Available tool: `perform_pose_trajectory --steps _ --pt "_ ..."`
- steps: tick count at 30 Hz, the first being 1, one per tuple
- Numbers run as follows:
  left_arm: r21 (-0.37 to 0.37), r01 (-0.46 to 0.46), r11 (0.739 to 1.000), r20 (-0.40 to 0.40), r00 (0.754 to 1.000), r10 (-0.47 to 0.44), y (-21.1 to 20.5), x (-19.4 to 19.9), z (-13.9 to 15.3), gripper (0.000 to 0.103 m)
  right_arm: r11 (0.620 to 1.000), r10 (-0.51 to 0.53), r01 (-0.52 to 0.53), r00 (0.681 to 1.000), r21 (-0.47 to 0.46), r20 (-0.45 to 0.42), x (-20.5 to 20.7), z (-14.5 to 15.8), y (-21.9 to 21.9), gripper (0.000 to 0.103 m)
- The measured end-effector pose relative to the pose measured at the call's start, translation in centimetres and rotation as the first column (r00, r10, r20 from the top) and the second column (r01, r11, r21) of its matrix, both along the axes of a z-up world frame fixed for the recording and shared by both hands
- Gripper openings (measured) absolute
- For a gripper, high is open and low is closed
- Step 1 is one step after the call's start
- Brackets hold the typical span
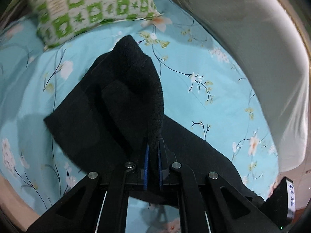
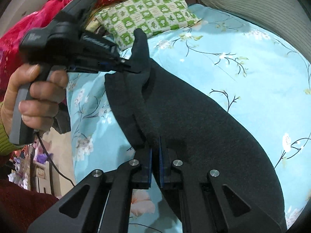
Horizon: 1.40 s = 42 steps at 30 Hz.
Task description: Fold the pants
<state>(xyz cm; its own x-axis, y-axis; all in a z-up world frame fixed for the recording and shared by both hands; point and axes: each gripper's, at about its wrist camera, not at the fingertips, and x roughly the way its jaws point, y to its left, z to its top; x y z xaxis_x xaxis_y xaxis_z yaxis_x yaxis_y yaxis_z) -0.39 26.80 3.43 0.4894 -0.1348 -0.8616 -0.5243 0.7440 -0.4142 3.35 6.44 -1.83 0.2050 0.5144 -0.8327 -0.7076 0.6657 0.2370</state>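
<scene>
A: Where were the pants (image 2: pixel 194 120)?

B: Lifted partly off the flowered bedsheet (image 2: pixel 243 44), carried by both tools, with the green checked pillow (image 2: pixel 147 11) behind them.

A: And the jaws?

B: The left gripper (image 1: pixel 153 151) was clenched on a bunched fold of black cloth. The right gripper (image 2: pixel 155 151) pinched another edge between its blue pads.

A: What could have gone wrong?

B: I judged the thick bunch might slip from the left pinch, or uneven pulling could skew the fold and drag the lower layer crooked.
</scene>
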Motion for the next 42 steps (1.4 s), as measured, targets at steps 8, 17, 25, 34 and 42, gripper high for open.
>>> perform_pose_trajectory --steps 8,17,25,34,42 --pt "-0.103 -0.080 0.991 0.047 0.995 0.085 1.3 -4.3 -2.6 0.005 0.998 0.028 -0.029 0.999 -0.053 -0.015 -0.3 -0.9 0.3 0.007" --pt "-0.120 -0.097 0.988 0.027 0.995 0.101 1.5 -6.5 -4.5 0.005 0.994 0.048 -0.051 0.998 -0.099 -0.026 -0.8 -1.9 0.8 0.007" --pt "-0.111 -0.085 0.990 -0.003 0.996 0.085 1.3 -7.5 -5.7 0.007 0.992 0.036 -0.042 0.998 -0.121 -0.051 -1.1 -2.6 0.7 0.010" --pt "-0.116 -0.099 0.988 -0.047 0.994 0.094 2.6 -8.4 -5.4 0.038 0.992 0.019 -0.030 0.996 -0.121 -0.088 -1.7 -2.5 0.5 0.032" --pt "-0.126 -0.145 0.981 -0.088 0.987 0.135 5.0 -8.7 -5.1 0.065 0.997 -0.035 0.030 0.997 -0.066 -0.074 -1.1 -0.3 -0.8 0.035"
